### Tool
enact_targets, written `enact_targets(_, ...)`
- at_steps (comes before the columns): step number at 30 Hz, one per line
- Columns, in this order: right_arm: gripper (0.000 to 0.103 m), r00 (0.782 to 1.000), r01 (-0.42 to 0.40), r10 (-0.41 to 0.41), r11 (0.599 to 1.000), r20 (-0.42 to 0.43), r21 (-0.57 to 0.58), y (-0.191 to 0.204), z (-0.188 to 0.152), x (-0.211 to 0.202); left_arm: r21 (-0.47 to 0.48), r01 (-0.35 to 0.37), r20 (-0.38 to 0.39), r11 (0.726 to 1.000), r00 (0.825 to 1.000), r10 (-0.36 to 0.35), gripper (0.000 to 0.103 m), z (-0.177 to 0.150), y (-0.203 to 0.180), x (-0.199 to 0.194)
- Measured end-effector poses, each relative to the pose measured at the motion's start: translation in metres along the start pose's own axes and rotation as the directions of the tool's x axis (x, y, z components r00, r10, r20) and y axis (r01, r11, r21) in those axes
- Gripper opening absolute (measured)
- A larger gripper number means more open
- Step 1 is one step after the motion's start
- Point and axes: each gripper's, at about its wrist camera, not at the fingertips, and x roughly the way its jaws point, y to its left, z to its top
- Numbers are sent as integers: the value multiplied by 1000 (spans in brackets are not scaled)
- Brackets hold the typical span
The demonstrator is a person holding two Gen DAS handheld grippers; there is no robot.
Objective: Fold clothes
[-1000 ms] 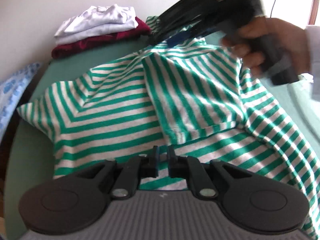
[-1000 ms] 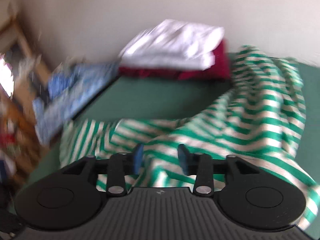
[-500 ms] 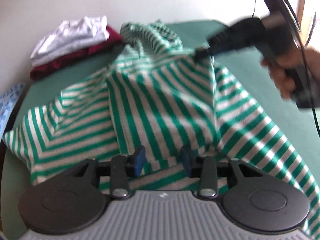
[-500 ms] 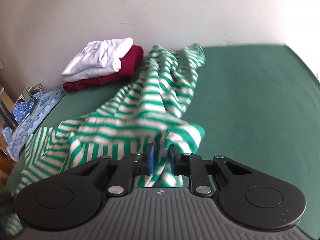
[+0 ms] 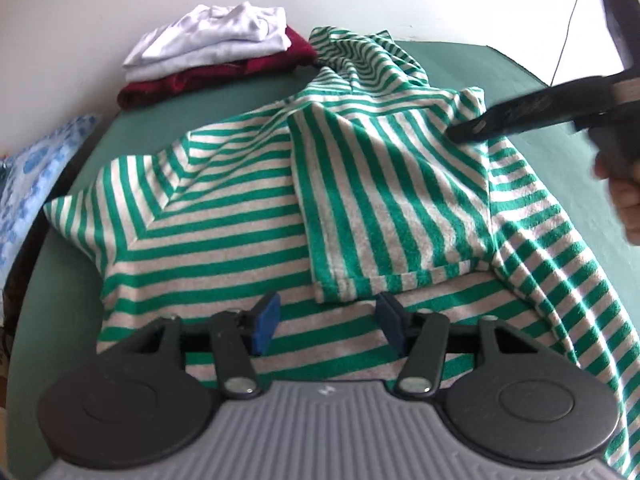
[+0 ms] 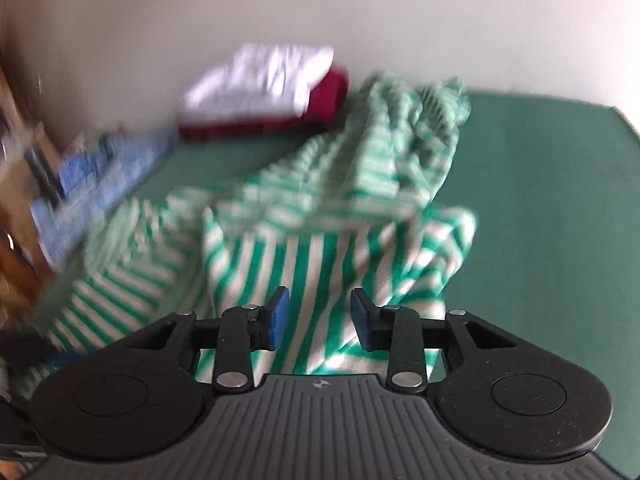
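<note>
A green-and-white striped shirt (image 5: 224, 216) lies spread on the green table (image 5: 560, 120), one sleeve (image 5: 384, 208) folded over its body. My left gripper (image 5: 328, 322) hovers over the near hem; its jaws are opening with nothing pinched. My right gripper (image 5: 472, 130) comes in from the right, held by a hand (image 5: 624, 200), its tip at the folded sleeve's far corner. In the blurred right wrist view the right gripper (image 6: 320, 316) is opening above the shirt (image 6: 320, 248), and its pads do not press on the cloth.
A folded stack, white garments on a dark red one (image 5: 208, 40) (image 6: 264, 84), sits at the table's far left by the wall. A blue patterned cloth (image 5: 36, 168) (image 6: 92, 176) lies off the left edge. Bare green table (image 6: 540, 200) stretches to the right.
The left jaws went from shut on the near hem to wide apart. The right gripper moved from the collar to the sleeve's right corner, pinched the fold, then let it go.
</note>
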Motion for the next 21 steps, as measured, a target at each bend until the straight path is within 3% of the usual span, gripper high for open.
enact_targets(3, 8, 997, 68, -72, 993, 39, 92, -17, 7, 17, 13, -24, 6, 1000, 1000, 24, 60, 0, -5, 1)
enact_targets(4, 10, 997, 68, -74, 983, 31, 168, -18, 12, 15, 6, -29, 3, 1000, 1000, 29, 60, 0, -5, 0)
enact_targets(5, 19, 998, 52, -60, 975, 32, 215, -16, 17, 13, -3, -29, 2, 1000, 1000, 29, 59, 0, -5, -1)
enact_targets(6, 19, 999, -9, 0, 984, 54, 180, -3, 21, 9, -14, -26, 1, 1000, 1000, 26, 53, 0, -5, -1)
enact_targets(8, 19, 991, -114, 106, 989, 81, 98, 24, 28, 3, -28, -12, 15, 1000, 1000, 13, 50, 2, -7, -5)
enact_targets(11, 22, 994, -101, 103, 992, 22, -81, 71, 39, 28, -36, -7, -3, 999, 1000, 7, 55, 4, -13, -1)
enact_targets(13, 26, 996, -76, 80, 991, 35, -112, 83, 44, 44, -102, 7, -9, 995, 1000, -8, 63, 4, -5, 3)
enact_targets(15, 43, 995, -88, 92, 991, 36, -105, 89, 52, 59, -171, 30, -4, 985, 999, -32, 68, 5, 4, 5)
enact_targets(16, 45, 994, -104, 107, 990, 30, -90, 89, 56, 66, -198, 48, 7, 979, 999, -47, 68, 5, 7, 6)
enact_targets(17, 40, 993, -113, 114, 990, 11, -80, 88, 59, 72, -224, 65, 18, 972, 998, -62, 68, 6, 11, 7)
enact_targets(18, 17, 994, -106, 105, 991, -22, -75, 88, 62, 78, -229, 69, 26, 971, 998, -64, 61, 7, 11, 8)
enact_targets(19, 5, 993, -112, 109, 992, -49, -64, 86, 66, 81, -217, 59, 26, 974, 998, -55, 37, 9, 10, 9)
enact_targets(20, 5, 987, -153, 151, 988, -56, -35, 83, 69, 78, -224, 64, 26, 972, 998, -59, 22, 10, 12, 8)
enact_targets(21, 5, 979, -195, 194, 981, -59, -8, 79, 72, 74, -244, 78, 28, 967, 997, -73, 14, 11, 14, 6)
